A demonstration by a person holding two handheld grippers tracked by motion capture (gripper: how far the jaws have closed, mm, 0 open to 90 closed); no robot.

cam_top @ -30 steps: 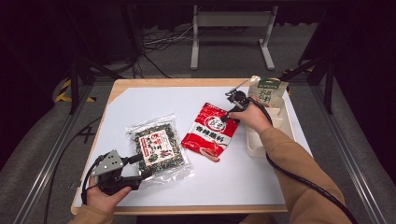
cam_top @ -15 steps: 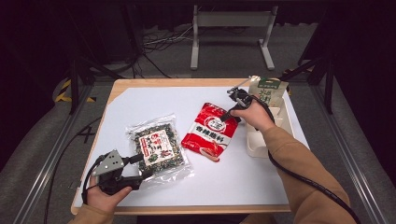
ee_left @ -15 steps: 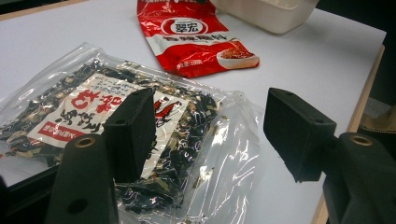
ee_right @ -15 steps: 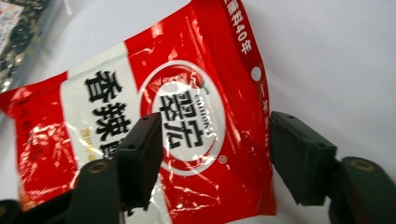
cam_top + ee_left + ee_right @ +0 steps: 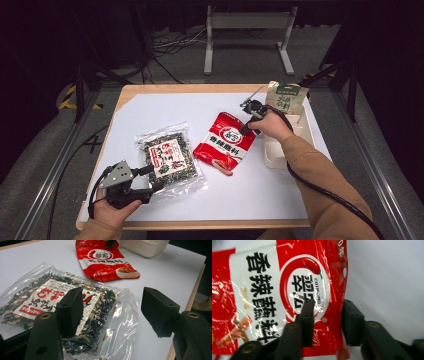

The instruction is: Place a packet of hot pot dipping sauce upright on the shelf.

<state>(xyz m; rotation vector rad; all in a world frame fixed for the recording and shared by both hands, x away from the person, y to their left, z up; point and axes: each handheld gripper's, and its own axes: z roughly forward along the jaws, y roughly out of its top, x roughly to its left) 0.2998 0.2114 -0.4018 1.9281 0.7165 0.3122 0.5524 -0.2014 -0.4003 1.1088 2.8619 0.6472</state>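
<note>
The red sachet [image 5: 226, 142] lies flat near the middle of the white worktop [image 5: 150, 112], just left of a cream tray [image 5: 272, 155] that holds a green pouch [image 5: 286, 97] standing upright at the far right. The right gripper [image 5: 248, 125] sits over the sachet's far right corner; in the right gripper view its jaws have just been closing, and the sachet's right edge [image 5: 337, 315] runs between them, one jaw lying over the printed face and the other off the edge on the bare worktop, though whether the pads already pinch the film I cannot tell. The sachet looks light, thin and limp, with glossy, crinkled film that will probably slip and sag, so the flat sealed margin at a corner or along an edge seems the best place to grip, well clear of the filled belly. Its label shows a white roundel with a red chilli swirl, the Latin word CUIHONG, and large black Chinese characters down a white panel; a food picture sits at its near end. At the near left, the left gripper [image 5: 146, 179] rests with its jaws spread and released, one just over the clear bag [image 5: 170, 160] of dark dried pieces and the other beside its near edge, gripping nothing. That bag is soft, loose and crackly, and carries a white label with red Chinese writing too small to read.
</note>
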